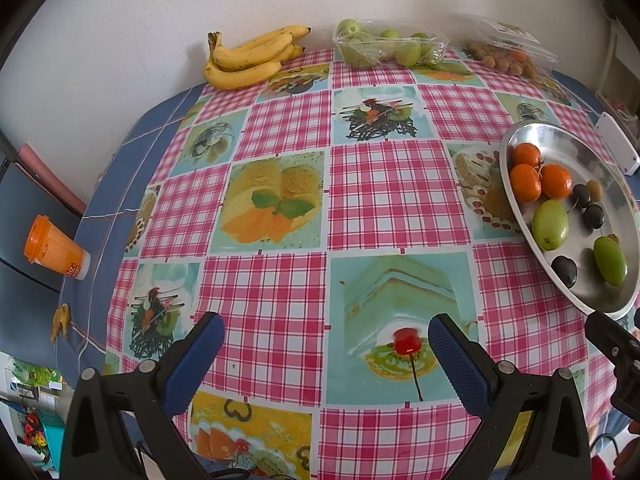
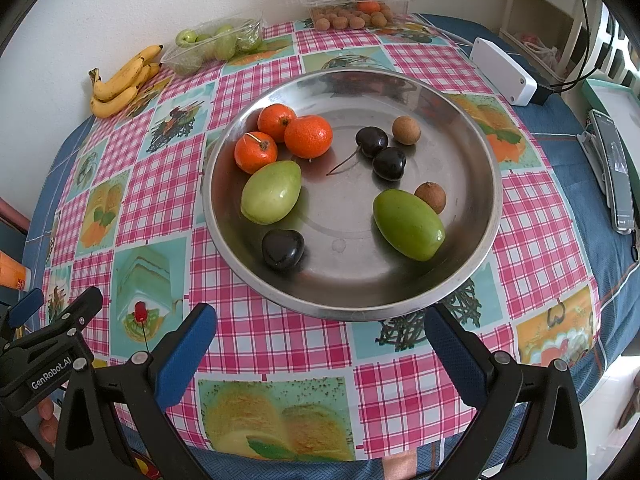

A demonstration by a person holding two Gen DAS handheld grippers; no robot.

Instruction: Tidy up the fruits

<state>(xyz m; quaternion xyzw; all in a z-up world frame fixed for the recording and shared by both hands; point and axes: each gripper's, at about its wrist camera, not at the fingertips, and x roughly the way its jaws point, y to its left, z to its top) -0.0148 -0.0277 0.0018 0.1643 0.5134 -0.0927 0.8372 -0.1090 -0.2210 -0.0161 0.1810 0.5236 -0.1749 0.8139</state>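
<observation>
Bananas point(image 1: 252, 56) lie at the far wall edge of the tabletop point(image 1: 288, 208), beside a clear crinkled tray of green fruit point(image 1: 390, 46) and a lidded plastic box of small brown fruit point(image 2: 356, 6). White plastic box point(image 2: 504, 70) sits right of the shiny round metal bowl point(image 2: 476, 264), which holds three tangerines point(image 2: 308, 136), two smooth green fruits point(image 2: 408, 224), dark cherries point(image 2: 380, 152) (one apart near the rim). Left hand-held gripper point(image 1: 324, 352) and right hand-held gripper point(image 2: 320, 340) both gape wide, empty, above glossy checked oilcloth.

White wall point(image 1: 120, 20) behind table; checked tablecloth point(image 2: 280, 340) over blue cloth point(image 1: 132, 152); soft daylight.
</observation>
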